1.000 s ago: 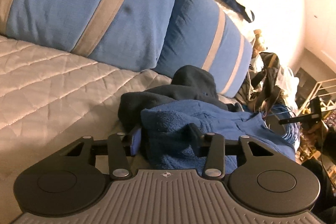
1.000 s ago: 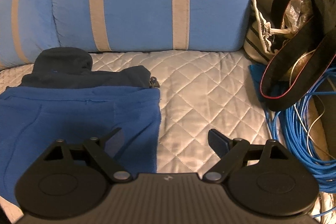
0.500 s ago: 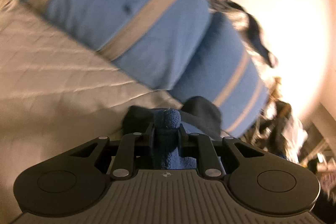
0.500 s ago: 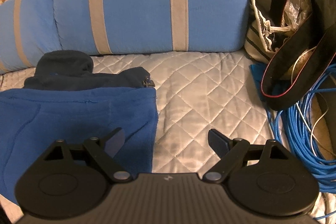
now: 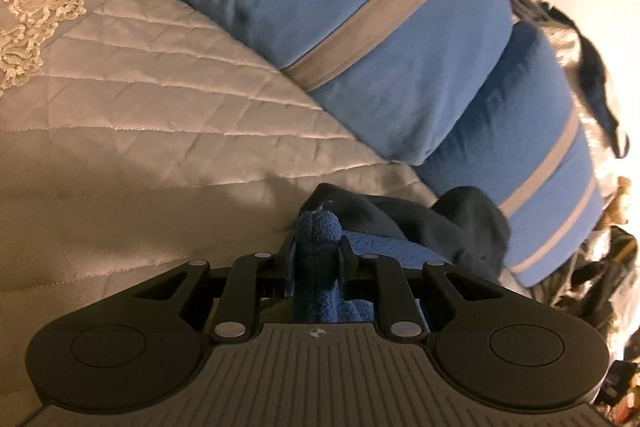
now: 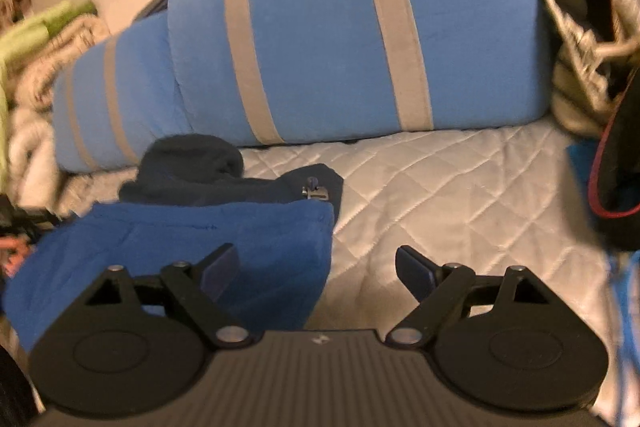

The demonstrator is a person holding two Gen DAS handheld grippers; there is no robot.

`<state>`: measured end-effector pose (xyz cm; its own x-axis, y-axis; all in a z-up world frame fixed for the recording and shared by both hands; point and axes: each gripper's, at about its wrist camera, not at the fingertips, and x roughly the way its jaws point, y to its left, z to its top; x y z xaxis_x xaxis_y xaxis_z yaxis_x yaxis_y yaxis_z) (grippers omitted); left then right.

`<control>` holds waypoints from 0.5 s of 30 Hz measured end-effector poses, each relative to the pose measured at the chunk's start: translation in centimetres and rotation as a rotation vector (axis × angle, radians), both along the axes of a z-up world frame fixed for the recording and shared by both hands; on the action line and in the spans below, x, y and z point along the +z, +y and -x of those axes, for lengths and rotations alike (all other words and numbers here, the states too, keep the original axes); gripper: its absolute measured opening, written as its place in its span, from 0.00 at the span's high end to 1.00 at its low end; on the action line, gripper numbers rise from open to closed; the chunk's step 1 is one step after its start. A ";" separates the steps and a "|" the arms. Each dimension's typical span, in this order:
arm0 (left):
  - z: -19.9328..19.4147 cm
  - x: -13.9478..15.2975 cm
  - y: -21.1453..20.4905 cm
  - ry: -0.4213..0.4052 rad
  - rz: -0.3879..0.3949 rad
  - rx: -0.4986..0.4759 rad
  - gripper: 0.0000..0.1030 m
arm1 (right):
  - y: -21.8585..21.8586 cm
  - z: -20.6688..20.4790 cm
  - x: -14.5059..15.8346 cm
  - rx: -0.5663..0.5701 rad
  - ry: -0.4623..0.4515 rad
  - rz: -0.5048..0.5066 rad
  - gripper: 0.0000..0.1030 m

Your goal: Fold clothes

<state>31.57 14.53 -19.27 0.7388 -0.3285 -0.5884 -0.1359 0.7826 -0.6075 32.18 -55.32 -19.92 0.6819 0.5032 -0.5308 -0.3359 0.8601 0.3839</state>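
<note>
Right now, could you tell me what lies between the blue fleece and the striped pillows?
A dark navy garment lies between the blue fleece and the striped pillows, shown in the right wrist view.

fleece lies on the bed, toward the left in the right wrist view. a second garment lies just behind it, touching, its zipper pull at the fleece's far right corner. two pillows stand side by side behind both, along the bed's far edge. a bag sits right of the pillows. right tongs straddle the fleece's right edge. a fold of fleece sits between the left tongs.
</note>
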 end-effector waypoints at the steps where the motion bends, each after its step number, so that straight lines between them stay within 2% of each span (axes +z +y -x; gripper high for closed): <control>1: -0.1 -0.1 0.0 0.005 -0.001 0.002 0.81 | -0.2 -0.7 -0.7 0.017 -0.002 -0.038 0.17; 3: -0.2 -0.3 -0.1 0.014 -0.002 0.005 0.81 | -0.4 -2.0 -1.9 0.058 -0.001 -0.100 0.22; 8: -0.1 -0.5 0.0 0.007 0.003 -0.008 0.81 | -0.5 -4.6 -5.1 0.112 0.021 -0.244 0.41; 9: 0.0 -0.5 0.1 0.003 0.007 -0.013 0.81 | -0.5 -5.0 -5.6 0.108 0.031 -0.274 0.47; 10: 0.0 -0.6 0.2 -0.002 0.014 -0.015 0.81 | -0.5 -5.2 -6.0 0.104 0.038 -0.306 0.59; 13: 0.4 -0.1 0.1 -0.031 0.010 -0.023 0.81 | -0.5 -5.2 -6.0 0.088 0.027 -0.338 0.75; 15: 0.9 0.5 0.0 -0.055 0.004 -0.030 0.81 | -0.6 -4.6 -5.0 0.074 0.011 -0.329 0.82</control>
